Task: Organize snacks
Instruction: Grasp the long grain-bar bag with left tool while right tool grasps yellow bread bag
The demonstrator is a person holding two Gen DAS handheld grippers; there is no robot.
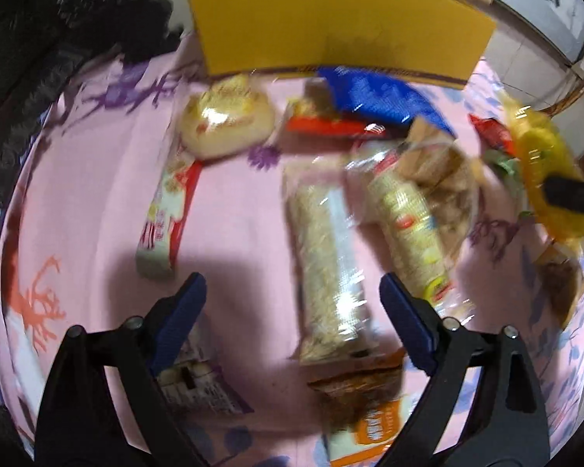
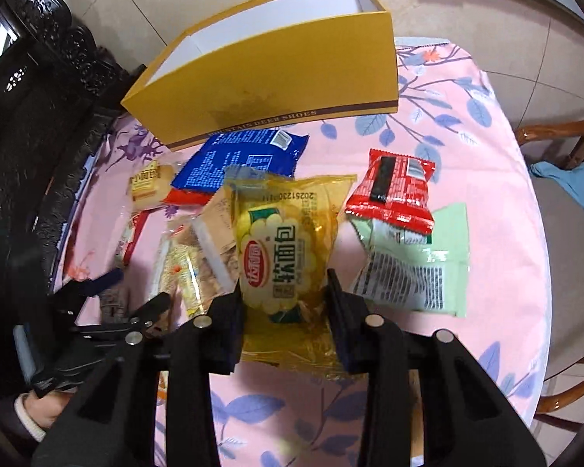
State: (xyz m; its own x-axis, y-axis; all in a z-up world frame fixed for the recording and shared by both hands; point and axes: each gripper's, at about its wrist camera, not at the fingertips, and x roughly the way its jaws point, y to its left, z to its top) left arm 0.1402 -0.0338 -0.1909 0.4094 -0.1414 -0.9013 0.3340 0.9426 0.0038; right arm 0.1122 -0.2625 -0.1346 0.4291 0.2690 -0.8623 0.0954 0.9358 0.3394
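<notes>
1. The left wrist view looks forward and down between its jaws, close over the worktop (image 1: 229,214), facing the box (image 1: 338,27).
2. The right wrist view sits higher, looking down at the same box (image 2: 276,74) from the right.
3. Both show the blue packet (image 1: 381,97) (image 2: 245,159), the bun (image 1: 226,120) (image 2: 150,183) and the yellow bag (image 1: 541,159) (image 2: 288,249).

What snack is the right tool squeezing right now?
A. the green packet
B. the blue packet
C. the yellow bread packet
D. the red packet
C. In the right wrist view, the right tool has a finger on each side of the yellow bread packet, while the blue packet, red packet and green packet lie apart on the pink tablecloth.
</notes>
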